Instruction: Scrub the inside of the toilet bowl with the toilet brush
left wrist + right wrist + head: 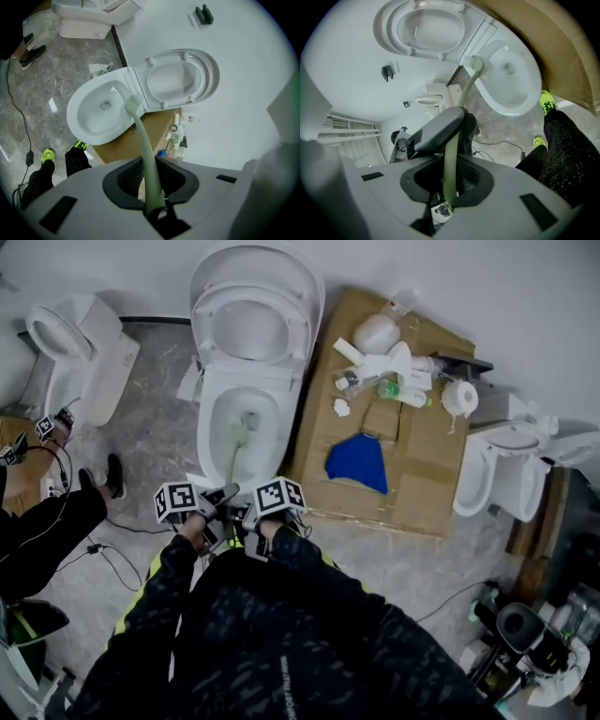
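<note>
The white toilet (217,395) stands with lid and seat raised. A pale green toilet brush (234,448) runs from my grippers into the bowl, its bristle head (249,419) low at the bowl's rear wall. My left gripper (218,500) and right gripper (246,514) sit side by side at the front rim, both shut on the handle. In the left gripper view the handle (143,147) rises between the jaws of my left gripper (149,180) to the head (132,104) at the bowl (93,117). The right gripper view shows my right gripper (449,180) clamping the handle (451,154), with the brush head (476,63) at the bowl (513,86).
Right of the toilet lies flat cardboard (412,474) with a blue cloth (359,463), bottles (384,367) and a paper roll (459,397). Other toilets stand at left (75,352) and right (511,465). A person's leg and shoe (113,474) and cables (112,559) are at the left.
</note>
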`<control>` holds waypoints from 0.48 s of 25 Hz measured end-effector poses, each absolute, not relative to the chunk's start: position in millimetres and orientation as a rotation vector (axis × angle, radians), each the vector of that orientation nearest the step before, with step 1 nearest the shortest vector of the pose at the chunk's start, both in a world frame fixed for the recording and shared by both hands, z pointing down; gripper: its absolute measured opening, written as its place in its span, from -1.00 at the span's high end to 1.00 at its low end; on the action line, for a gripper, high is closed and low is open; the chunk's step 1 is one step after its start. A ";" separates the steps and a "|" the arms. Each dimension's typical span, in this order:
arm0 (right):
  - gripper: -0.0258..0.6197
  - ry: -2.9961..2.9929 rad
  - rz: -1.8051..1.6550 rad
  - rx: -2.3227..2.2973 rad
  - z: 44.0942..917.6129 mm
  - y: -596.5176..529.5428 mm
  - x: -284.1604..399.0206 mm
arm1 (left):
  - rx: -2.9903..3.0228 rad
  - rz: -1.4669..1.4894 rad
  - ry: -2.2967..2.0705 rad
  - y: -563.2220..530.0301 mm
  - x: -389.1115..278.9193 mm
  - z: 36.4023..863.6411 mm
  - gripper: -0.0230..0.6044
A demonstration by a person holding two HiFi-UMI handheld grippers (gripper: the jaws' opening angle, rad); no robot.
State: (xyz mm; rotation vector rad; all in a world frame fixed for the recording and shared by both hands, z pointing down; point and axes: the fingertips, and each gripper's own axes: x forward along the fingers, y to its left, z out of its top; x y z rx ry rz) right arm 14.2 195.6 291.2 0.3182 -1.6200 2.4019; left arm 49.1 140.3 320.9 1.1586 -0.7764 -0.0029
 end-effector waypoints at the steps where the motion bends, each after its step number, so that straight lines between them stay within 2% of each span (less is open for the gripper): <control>1: 0.74 -1.630 2.395 0.321 290.1 199.6 12.9 | 1.163 -0.007 -0.777 144.3 47.7 319.6 0.68; 12: 0.74 -1.742 2.350 0.399 268.3 288.2 0.2 | 1.260 -0.007 -0.748 232.4 38.3 292.9 0.68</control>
